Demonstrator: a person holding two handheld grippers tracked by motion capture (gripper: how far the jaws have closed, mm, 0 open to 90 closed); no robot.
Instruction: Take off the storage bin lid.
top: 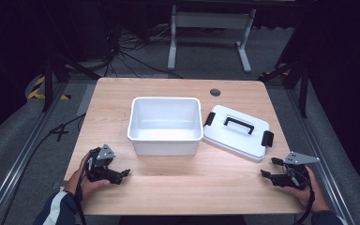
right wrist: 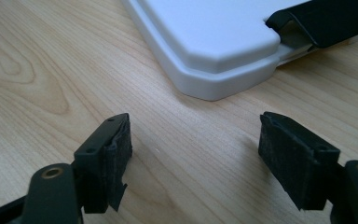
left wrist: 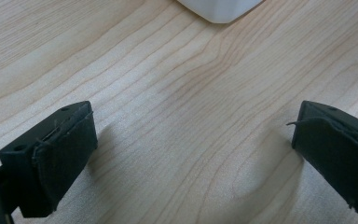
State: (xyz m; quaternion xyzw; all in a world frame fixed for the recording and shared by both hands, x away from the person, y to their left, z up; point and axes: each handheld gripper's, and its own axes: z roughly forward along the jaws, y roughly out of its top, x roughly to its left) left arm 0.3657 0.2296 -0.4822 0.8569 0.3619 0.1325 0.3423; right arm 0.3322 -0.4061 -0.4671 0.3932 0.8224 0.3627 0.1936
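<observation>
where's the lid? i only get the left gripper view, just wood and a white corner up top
Observer: The white lid lies flat on the table, right of the open white bin.
Operator: is the right gripper on it
Observer: No. The right gripper is open, its jaws apart over bare wood just short of the lid's corner.
Operator: anything in the bin
Observer: Nothing that the high view shows; its inside looks bare white.
Operator: lid got a handle
Observer: Yes, a black handle on top and a black latch at each end.
</observation>
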